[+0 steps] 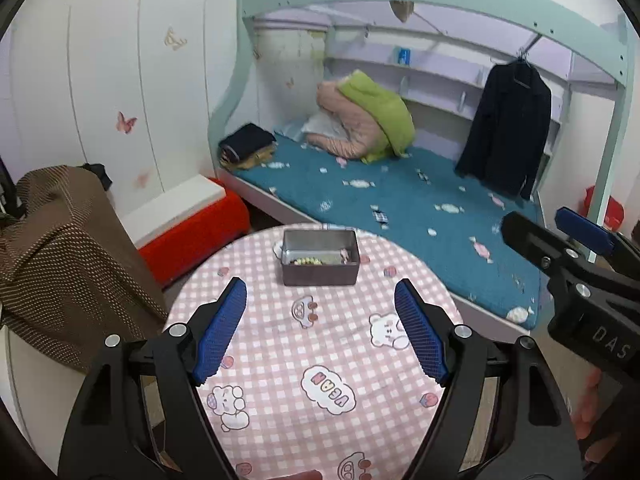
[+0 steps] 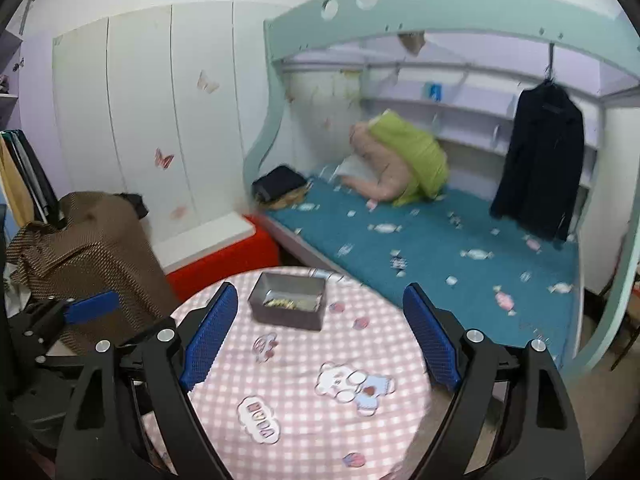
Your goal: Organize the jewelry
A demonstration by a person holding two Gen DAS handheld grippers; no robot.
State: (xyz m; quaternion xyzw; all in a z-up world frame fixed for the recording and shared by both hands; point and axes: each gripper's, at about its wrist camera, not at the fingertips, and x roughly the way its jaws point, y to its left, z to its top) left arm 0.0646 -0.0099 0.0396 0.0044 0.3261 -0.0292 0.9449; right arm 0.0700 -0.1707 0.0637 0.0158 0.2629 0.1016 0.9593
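Observation:
A grey metal box [image 1: 320, 270] stands at the far side of the round table [image 1: 320, 360] with a pink checked cloth. Beaded jewelry [image 1: 308, 261] lies inside the box. The box shows in the right wrist view [image 2: 286, 316], with jewelry [image 2: 282, 303] in it. My left gripper [image 1: 320, 328] is open and empty, held above the table short of the box. My right gripper [image 2: 320, 336] is open and empty, above the table's near part; it also shows at the right of the left wrist view [image 1: 560, 232].
A bunk bed with a teal mattress [image 1: 400, 200] lies behind the table. A red-and-white bench [image 1: 192, 220] and a chair draped in brown cloth [image 1: 68, 248] stand to the left. A dark jacket [image 1: 508, 136] hangs on the bed frame.

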